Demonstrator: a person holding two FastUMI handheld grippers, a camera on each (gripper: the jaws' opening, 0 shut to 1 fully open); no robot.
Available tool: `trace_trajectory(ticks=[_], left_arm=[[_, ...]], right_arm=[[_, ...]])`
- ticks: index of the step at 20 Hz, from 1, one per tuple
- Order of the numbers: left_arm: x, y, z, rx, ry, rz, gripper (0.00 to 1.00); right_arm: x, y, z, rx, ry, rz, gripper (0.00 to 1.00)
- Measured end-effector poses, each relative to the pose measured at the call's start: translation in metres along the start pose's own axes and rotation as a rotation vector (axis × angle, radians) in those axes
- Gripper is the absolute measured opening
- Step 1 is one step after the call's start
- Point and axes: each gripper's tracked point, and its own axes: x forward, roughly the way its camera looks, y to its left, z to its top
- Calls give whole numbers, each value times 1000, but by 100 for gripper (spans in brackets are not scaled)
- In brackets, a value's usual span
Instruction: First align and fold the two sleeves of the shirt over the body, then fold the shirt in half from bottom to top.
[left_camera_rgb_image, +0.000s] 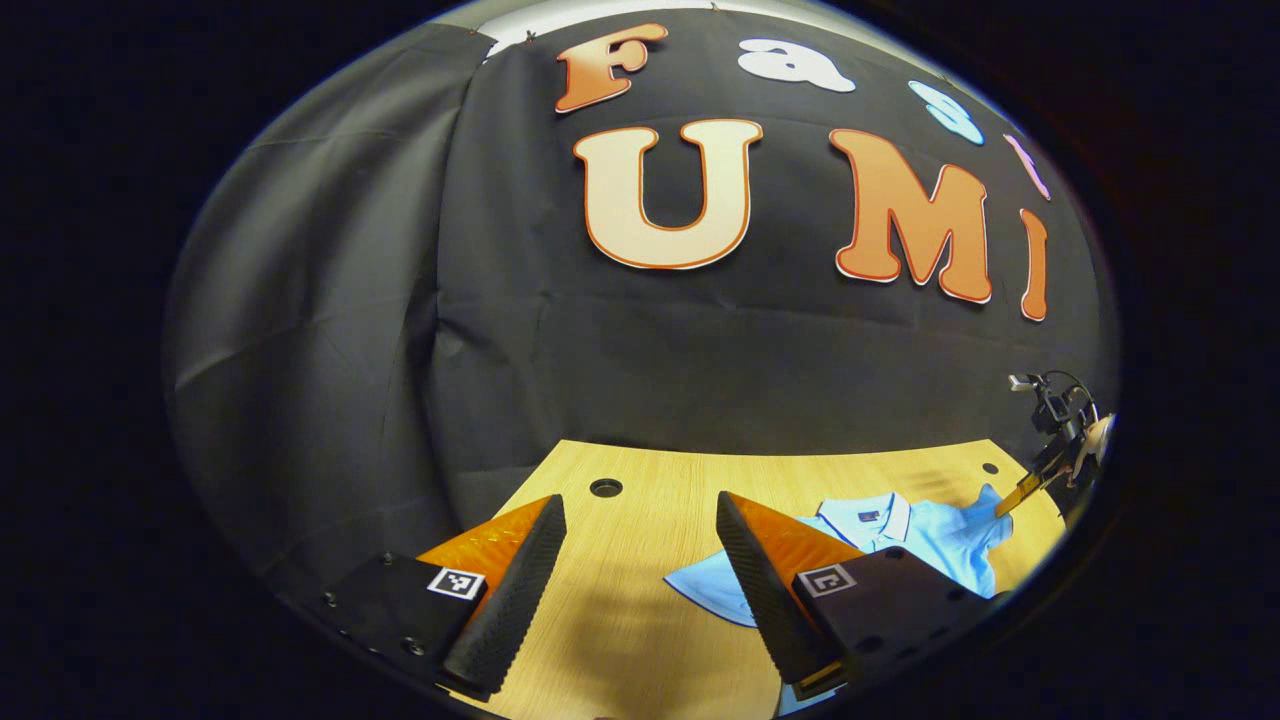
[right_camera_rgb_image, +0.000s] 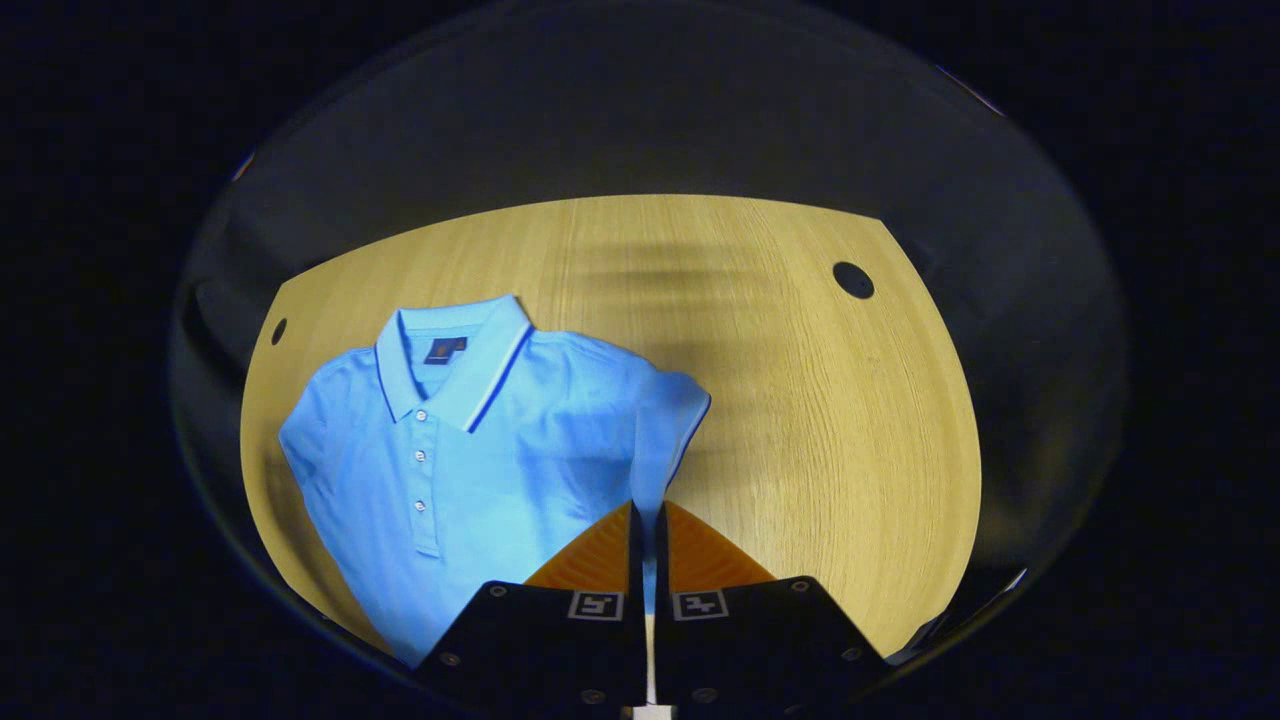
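My left gripper (left_camera_rgb_image: 635, 560) hangs above the near part of the desk (left_camera_rgb_image: 640, 480), jaws spread wide with bare wood between them and nothing held. In the left gripper view the light blue polo shirt (left_camera_rgb_image: 940, 540) lies toward the desk's right side, collar pointing to the far edge, part of it hidden behind my own right-hand finger. That view also takes in my right gripper (left_camera_rgb_image: 1020, 492) at the far right, low over the shirt's sleeve region, with a hand (left_camera_rgb_image: 1098, 440) behind it; at that size I cannot judge its jaws from there. The right gripper view settles the matter: my right gripper (right_camera_rgb_image: 643, 525) has its jaws drawn narrow, nearly together, pinched on the hem of the sleeve (right_camera_rgb_image: 665, 440), which rises in a lifted fold from the shirt's shoulder down into the jaws. In that view the shirt (right_camera_rgb_image: 470, 470) lies face up, placket buttons and striped collar visible, its body spread flat near one desk edge. The other sleeve (right_camera_rgb_image: 305, 440) appears tucked close against the body. Round holes (right_camera_rgb_image: 853, 280) sit in the desk (right_camera_rgb_image: 800, 400) near its far corners.
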Motion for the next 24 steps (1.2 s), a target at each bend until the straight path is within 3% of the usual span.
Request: trace_trajectory(ticks=[6, 24], left_arm=[[-14, 19, 1, -7, -11, 29, 98], [-33, 71, -22, -32, 34, 123, 97]], right_arm=[[-21, 59, 9, -58, -13, 88, 3], [-3, 201, -8, -231, 20, 215, 4]])
